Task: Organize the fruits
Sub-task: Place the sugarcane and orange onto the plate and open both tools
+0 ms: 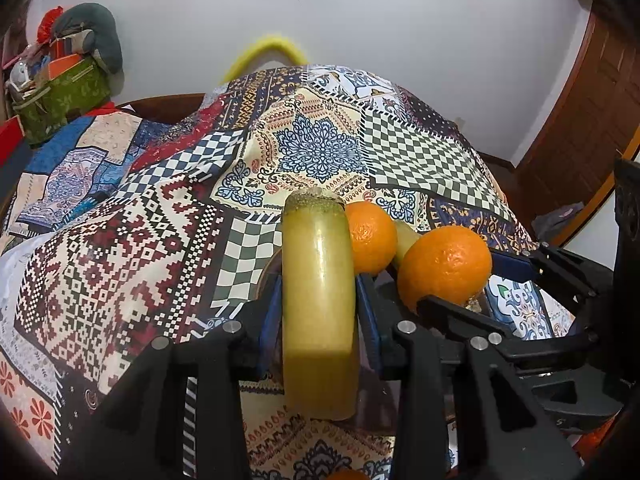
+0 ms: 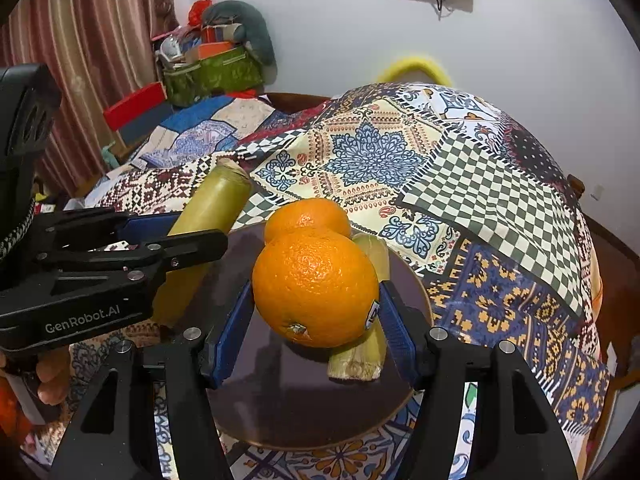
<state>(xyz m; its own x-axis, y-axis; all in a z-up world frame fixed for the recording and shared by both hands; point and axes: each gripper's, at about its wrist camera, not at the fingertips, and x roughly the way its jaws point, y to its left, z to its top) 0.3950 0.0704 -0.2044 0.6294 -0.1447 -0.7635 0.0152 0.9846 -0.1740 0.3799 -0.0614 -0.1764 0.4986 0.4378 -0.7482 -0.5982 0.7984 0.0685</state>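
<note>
Over a dark plate already bearing fruit, the left gripper clamps a sugarcane piece and the right gripper grips an orange, apparently to add both.

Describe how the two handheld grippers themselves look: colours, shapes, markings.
Both are matte black plastic tools with angular, cut-out finger arms joined by round silver pins, and blue ribbed pads inside the fingers. The left gripper and the right gripper look alike. White "GenRobot.AI" lettering runs along the left one's side, seen from the right wrist. No sleeve or cable is clearly visible.
</note>
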